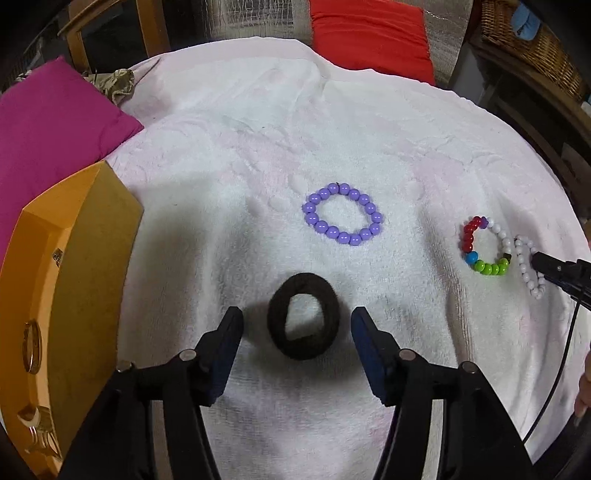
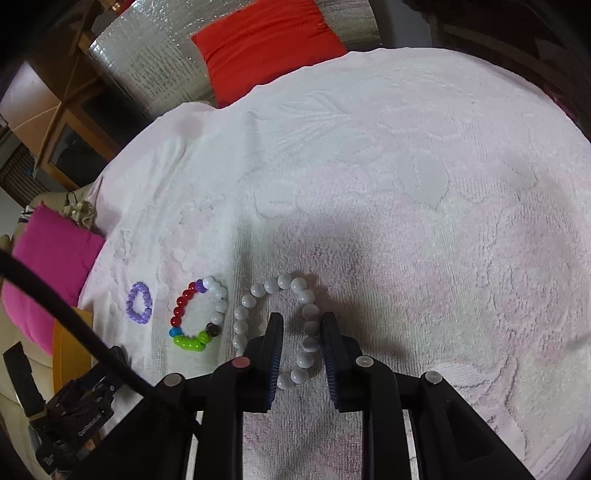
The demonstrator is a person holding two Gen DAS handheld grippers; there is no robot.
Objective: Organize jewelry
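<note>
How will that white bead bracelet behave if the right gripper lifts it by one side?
The white bead bracelet lies bent out of round, so it will probably droop. Its glossy round beads may slip between the right gripper fingers. It looks light.

Lilac bead bracelet [image 1: 343, 214]; white bead bracelet [image 2: 280, 325]; mixed bracelet [image 1: 487, 250] of red, white, green, blue and purple beads with one dark bead. Dark brown hair tie [image 1: 303, 325]. White towel [image 1: 258, 155] faintly tinged pink; orange-tan box [image 1: 74, 266]; magenta cushion [image 1: 48, 122]; red cushion [image 1: 369, 33].
</note>
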